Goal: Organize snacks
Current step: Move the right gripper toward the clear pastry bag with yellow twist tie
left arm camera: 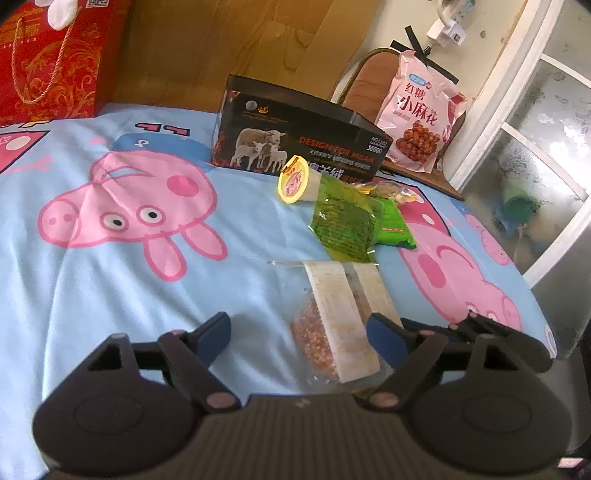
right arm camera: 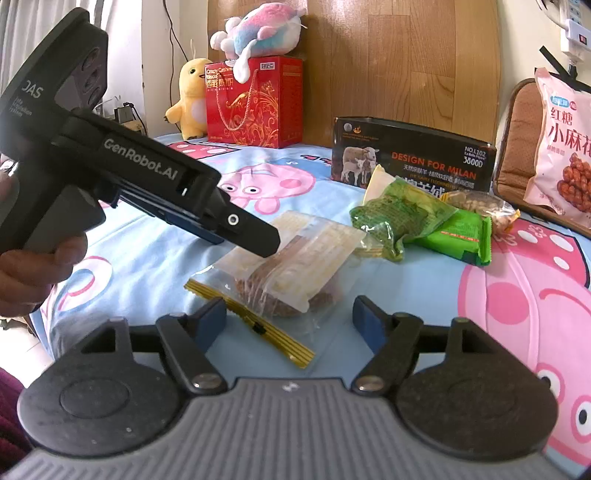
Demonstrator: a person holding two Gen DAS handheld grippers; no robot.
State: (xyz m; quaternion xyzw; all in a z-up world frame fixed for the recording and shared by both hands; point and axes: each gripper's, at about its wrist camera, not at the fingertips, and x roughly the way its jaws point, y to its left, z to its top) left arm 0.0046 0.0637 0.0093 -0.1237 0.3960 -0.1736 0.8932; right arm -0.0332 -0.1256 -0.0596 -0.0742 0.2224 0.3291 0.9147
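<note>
A clear zip bag of snacks (left arm camera: pixel 338 317) (right arm camera: pixel 288 273) lies on the blue Peppa Pig sheet. My left gripper (left arm camera: pixel 299 332) is open just above it, its right finger beside the bag. In the right wrist view the left gripper's fingers (right arm camera: pixel 255 236) hover over the bag's far end. My right gripper (right arm camera: pixel 290 319) is open at the bag's near end, by its yellow zip strip (right arm camera: pixel 258 328). Beyond lie green snack packets (left arm camera: pixel 347 221) (right arm camera: pixel 402 218), a yellow-lidded cup (left arm camera: pixel 295 181), a nut packet (right arm camera: pixel 476 206) and a black box (left arm camera: pixel 295 144) (right arm camera: pixel 410 155).
A pink twisted-dough snack bag (left arm camera: pixel 421 114) (right arm camera: pixel 565 147) leans on a brown cushion at the right. A red gift box (left arm camera: pixel 48 62) (right arm camera: pixel 255 103) with plush toys (right arm camera: pixel 258 29) stands at the headboard. The bed edge (left arm camera: pixel 554 332) drops off at the right.
</note>
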